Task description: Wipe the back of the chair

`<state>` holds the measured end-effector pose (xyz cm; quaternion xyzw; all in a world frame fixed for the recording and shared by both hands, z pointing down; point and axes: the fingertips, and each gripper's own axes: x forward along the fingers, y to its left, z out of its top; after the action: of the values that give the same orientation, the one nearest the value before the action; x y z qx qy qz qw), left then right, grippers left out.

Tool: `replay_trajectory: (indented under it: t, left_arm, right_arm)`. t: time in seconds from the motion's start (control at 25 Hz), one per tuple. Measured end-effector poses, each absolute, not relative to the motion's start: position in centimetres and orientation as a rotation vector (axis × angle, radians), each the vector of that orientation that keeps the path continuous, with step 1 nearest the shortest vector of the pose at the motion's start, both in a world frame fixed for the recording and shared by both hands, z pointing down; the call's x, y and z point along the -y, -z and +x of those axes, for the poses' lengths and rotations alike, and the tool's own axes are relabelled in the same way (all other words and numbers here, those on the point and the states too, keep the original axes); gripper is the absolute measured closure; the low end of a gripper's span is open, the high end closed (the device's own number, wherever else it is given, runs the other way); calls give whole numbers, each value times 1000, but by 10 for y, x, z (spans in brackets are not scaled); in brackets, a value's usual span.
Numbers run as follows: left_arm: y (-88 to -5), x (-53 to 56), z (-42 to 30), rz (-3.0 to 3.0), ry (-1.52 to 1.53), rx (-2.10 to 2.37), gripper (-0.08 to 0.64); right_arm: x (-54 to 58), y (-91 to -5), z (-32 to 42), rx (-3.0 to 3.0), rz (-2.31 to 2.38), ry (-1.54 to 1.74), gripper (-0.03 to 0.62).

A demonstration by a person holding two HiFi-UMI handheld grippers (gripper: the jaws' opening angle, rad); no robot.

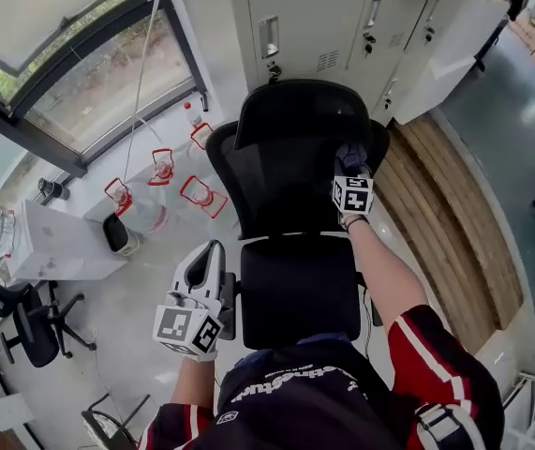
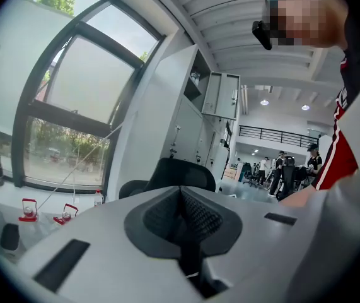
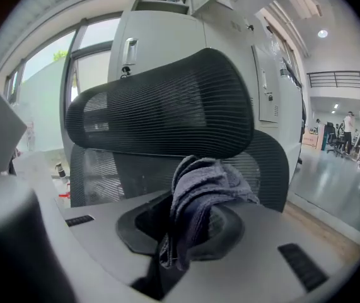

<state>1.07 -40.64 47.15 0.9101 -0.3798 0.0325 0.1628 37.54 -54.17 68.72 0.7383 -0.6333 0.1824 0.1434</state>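
Head view showed the black mesh office chair (image 1: 286, 148) standing before grey lockers (image 1: 342, 17), with red-handled water jugs (image 1: 155, 195) on the floor to its left. The right gripper (image 1: 350, 156) pinched a grey cloth (image 3: 206, 188) at the backrest's right edge. The left gripper (image 1: 206, 265), jaws pressed together and empty, hung beside the seat.

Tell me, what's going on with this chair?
A person holds a gripper in each hand. The right gripper clamps a grey cloth and holds it up at the chair's mesh back, just under the headrest; contact is unclear. The left gripper is shut and empty, low beside the seat.
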Motion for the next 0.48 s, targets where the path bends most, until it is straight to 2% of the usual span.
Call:
replay_trajectory:
  t: [0.48]
  left_arm:
    - [-478,398,-72,2508,-88,1239,535]
  right_arm:
    - [598,-685,219,2052,1894,-472,515]
